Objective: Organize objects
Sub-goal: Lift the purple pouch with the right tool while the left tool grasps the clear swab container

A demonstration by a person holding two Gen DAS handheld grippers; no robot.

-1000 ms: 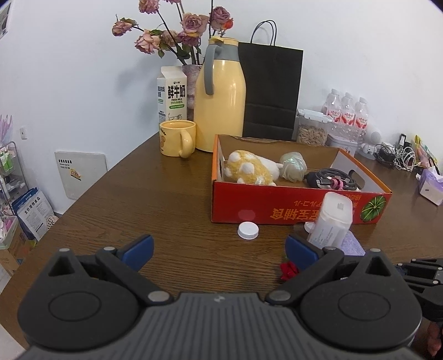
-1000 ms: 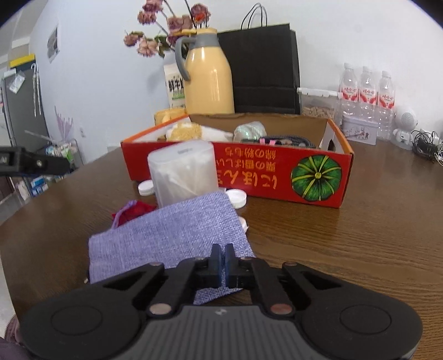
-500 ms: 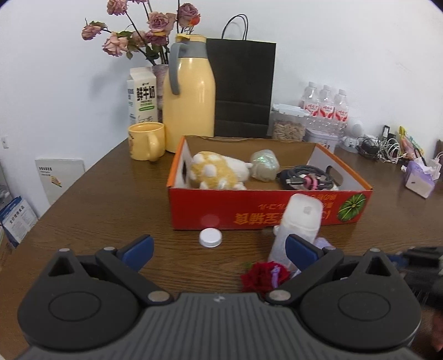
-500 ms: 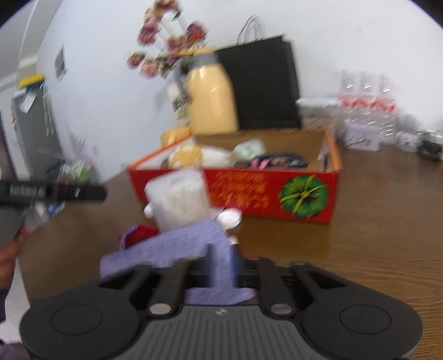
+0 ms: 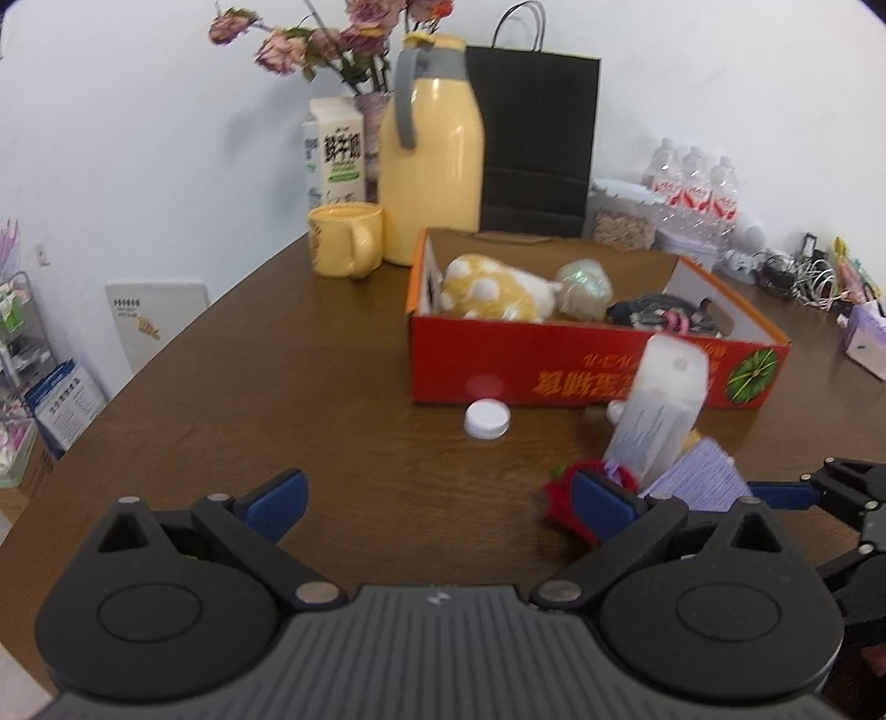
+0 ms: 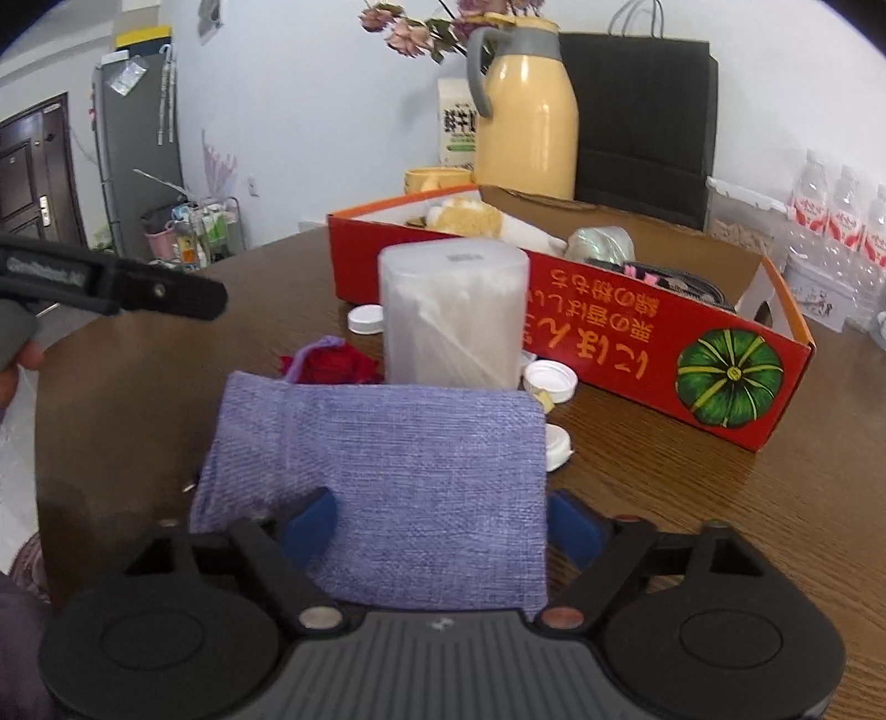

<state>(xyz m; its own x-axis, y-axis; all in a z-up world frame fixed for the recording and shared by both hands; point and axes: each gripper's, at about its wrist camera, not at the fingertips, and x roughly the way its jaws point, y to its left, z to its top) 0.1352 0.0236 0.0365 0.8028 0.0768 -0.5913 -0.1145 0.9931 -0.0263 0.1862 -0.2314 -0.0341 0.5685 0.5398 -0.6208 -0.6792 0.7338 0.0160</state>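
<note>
A brown wooden table [image 5: 310,387] is filling both views, with a white wall behind it. A red cardboard box [image 5: 581,371] is sitting open on the table, holding a yellow and white plush toy [image 5: 493,291], a pale wrapped ball [image 5: 584,282] and a black cable bundle [image 5: 664,315]. Behind the box, a black paper bag [image 5: 534,138], a yellow jug [image 5: 432,149], a milk carton [image 5: 335,152], dried roses [image 5: 326,39] and a yellow mug [image 5: 346,238] are standing. Water bottles [image 5: 695,188] are standing at the far right.

In front of the box, a purple cloth pouch [image 6: 387,476] is lying flat on the table. Just behind it, a frosted plastic canister [image 6: 454,321] is standing upright, with a red fabric flower [image 6: 332,365] beside it and white caps [image 6: 551,379] scattered near the box.

The right gripper [image 6: 440,523] is opening its jaws, with the near edge of the pouch lying between the blue pads, which are not pressing it. The left gripper [image 5: 437,495] is hovering over bare table with its jaws spread wide and nothing between them, its right pad near the flower.
</note>
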